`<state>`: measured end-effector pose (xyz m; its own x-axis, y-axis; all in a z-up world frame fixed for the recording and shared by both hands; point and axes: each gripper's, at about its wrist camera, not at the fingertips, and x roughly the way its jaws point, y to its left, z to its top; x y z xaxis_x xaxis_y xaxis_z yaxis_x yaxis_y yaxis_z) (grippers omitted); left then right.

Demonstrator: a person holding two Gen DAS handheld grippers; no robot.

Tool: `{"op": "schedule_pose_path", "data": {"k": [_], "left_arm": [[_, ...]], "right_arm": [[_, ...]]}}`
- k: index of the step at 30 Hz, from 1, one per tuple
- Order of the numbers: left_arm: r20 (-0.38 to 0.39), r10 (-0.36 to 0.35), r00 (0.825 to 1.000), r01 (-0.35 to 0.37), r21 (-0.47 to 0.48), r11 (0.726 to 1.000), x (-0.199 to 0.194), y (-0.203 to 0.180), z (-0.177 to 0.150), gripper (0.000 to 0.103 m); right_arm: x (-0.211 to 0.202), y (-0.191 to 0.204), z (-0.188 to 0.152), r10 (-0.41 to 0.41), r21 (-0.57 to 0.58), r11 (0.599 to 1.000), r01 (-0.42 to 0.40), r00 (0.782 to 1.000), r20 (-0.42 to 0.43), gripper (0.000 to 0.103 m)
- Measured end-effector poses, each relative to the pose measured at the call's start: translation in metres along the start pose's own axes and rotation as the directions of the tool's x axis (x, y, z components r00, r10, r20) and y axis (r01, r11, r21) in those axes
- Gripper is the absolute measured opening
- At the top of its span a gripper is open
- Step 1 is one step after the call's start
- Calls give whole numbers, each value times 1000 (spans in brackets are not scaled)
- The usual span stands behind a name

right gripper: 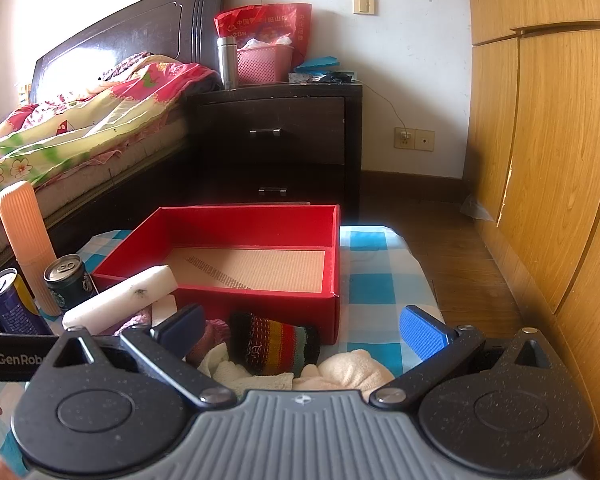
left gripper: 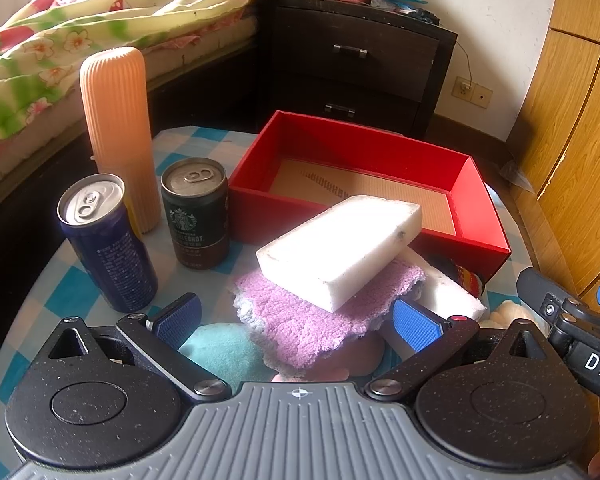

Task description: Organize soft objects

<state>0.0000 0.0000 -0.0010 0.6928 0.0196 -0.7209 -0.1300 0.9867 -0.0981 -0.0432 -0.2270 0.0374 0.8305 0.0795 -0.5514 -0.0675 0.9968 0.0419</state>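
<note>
A white sponge block point(left gripper: 340, 246) lies tilted on a purple knitted cloth point(left gripper: 312, 320), with a second white sponge point(left gripper: 444, 286) under it. A teal cloth point(left gripper: 220, 354) and a pink one point(left gripper: 360, 356) lie nearer. The open red box point(left gripper: 364, 184) stands behind them. My left gripper point(left gripper: 296, 320) is open, its fingers either side of the purple cloth. My right gripper point(right gripper: 304, 326) is open above a striped knitted pouch point(right gripper: 276, 346) and cream cloths point(right gripper: 352, 368), in front of the red box point(right gripper: 252, 264). The white sponge also shows in the right wrist view point(right gripper: 120, 300).
A blue can point(left gripper: 108, 240), a dark Starbucks can point(left gripper: 196, 212) and a tall ribbed peach bottle point(left gripper: 120, 136) stand at the left on the blue-checked tablecloth point(right gripper: 380, 280). A bed point(right gripper: 80, 128), a dark nightstand point(right gripper: 276, 140) and a wooden wardrobe point(right gripper: 540, 160) surround the table.
</note>
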Motion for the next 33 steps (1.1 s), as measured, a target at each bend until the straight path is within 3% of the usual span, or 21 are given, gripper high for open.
{"op": "schedule_pose_path", "data": {"k": [33], "left_arm": [[-3,3,1000,-3,-2,1000,1,1,-2,98]], "right_arm": [[0,0,0,0,-2,1000,0,1000,-2,85]]}}
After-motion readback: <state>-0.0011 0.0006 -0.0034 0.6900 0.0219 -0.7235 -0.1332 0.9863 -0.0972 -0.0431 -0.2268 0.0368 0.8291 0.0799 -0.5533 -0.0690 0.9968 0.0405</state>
